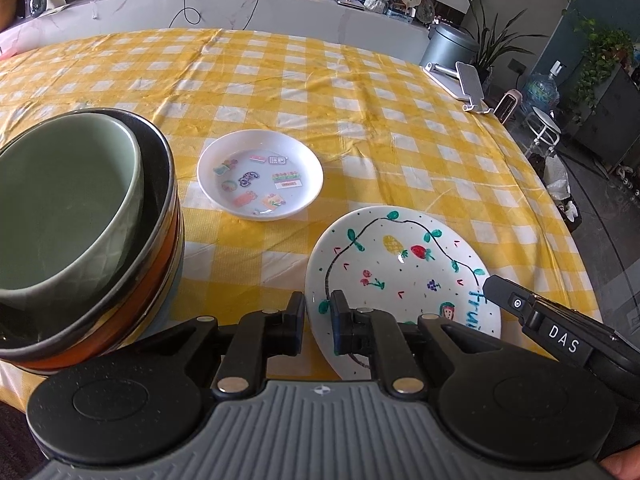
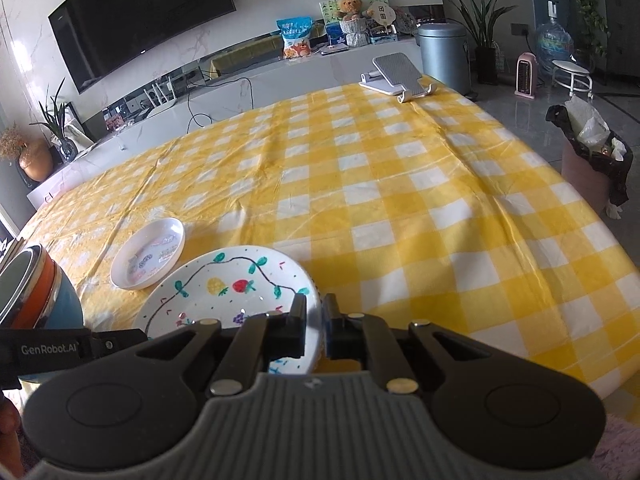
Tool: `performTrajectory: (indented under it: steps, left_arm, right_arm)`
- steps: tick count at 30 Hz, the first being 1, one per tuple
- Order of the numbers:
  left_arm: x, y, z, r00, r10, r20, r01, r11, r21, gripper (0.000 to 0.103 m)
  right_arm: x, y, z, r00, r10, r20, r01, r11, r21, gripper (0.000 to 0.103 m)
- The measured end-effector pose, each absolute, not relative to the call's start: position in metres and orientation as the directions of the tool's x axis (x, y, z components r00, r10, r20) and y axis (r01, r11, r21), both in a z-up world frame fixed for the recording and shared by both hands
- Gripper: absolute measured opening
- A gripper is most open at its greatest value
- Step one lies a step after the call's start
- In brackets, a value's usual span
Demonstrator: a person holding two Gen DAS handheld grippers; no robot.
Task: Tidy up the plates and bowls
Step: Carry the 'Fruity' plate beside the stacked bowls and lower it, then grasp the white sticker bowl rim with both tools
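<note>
A white plate painted with fruit [image 1: 400,264] [image 2: 224,280] sits near the table's front edge on the yellow checked cloth. My left gripper [image 1: 319,308] is shut on its left rim, one finger over and one under. My right gripper [image 2: 316,314] clamps the opposite rim the same way; its tip shows in the left wrist view [image 1: 500,292]. Behind lies a small white plate with stickers [image 1: 260,176] [image 2: 148,254]. At the left stands a stack of bowls [image 2: 36,292], a green bowl [image 1: 60,208] nested on top of black, orange and blue ones.
A white phone stand [image 1: 468,80] [image 2: 396,76] stands at the table's far right corner. The table's right edge drops to the floor, where a bin with a black bag [image 2: 592,160] stands. A low counter with clutter runs behind the table.
</note>
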State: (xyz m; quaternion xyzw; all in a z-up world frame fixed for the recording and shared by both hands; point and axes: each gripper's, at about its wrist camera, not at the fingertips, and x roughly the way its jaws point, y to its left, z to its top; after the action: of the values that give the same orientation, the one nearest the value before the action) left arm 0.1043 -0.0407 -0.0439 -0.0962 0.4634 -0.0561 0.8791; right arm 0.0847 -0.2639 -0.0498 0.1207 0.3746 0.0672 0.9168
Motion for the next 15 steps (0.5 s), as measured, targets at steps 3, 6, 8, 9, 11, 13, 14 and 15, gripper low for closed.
performTrajectory:
  steps: [3, 6, 8, 9, 11, 13, 14, 15]
  left_arm:
    - [0.104, -0.038, -0.039, 0.554, -0.206, -0.807, 0.029, 0.973, -0.229, 0.022]
    - [0.104, -0.036, -0.028, 0.549, -0.213, -0.808, 0.06, 0.975, -0.216, 0.025]
    - [0.104, -0.032, -0.018, 0.547, -0.236, -0.803, 0.082, 0.97, -0.229, 0.029]
    - [0.107, -0.03, -0.012, 0.541, -0.247, -0.804, 0.092, 0.967, -0.236, 0.029]
    - [0.112, -0.026, -0.002, 0.531, -0.267, -0.804, 0.111, 0.963, -0.246, 0.029]
    - [0.12, -0.021, 0.01, 0.525, -0.274, -0.806, 0.131, 0.962, -0.241, 0.029]
    - [0.124, -0.019, 0.015, 0.521, -0.274, -0.808, 0.142, 0.962, -0.234, 0.029]
    - [0.128, -0.018, 0.019, 0.517, -0.272, -0.812, 0.152, 0.962, -0.225, 0.029]
  right_arm:
    - [0.082, -0.266, -0.045, 0.726, 0.214, -0.654, -0.031, 0.959, 0.281, 0.012]
    - [0.083, -0.268, -0.04, 0.731, 0.213, -0.648, -0.023, 0.957, 0.289, 0.029]
    - [0.086, -0.267, -0.036, 0.727, 0.212, -0.653, -0.026, 0.959, 0.283, 0.032]
    - [0.087, -0.265, -0.033, 0.726, 0.21, -0.655, -0.028, 0.96, 0.277, 0.034]
    - [0.092, -0.262, -0.027, 0.72, 0.215, -0.66, -0.034, 0.961, 0.276, 0.04]
    - [0.098, -0.259, -0.021, 0.709, 0.232, -0.666, -0.037, 0.955, 0.294, 0.045]
    - [0.101, -0.258, -0.019, 0.703, 0.244, -0.668, -0.041, 0.951, 0.305, 0.049]
    - [0.105, -0.255, -0.016, 0.696, 0.263, -0.668, -0.05, 0.946, 0.321, 0.049]
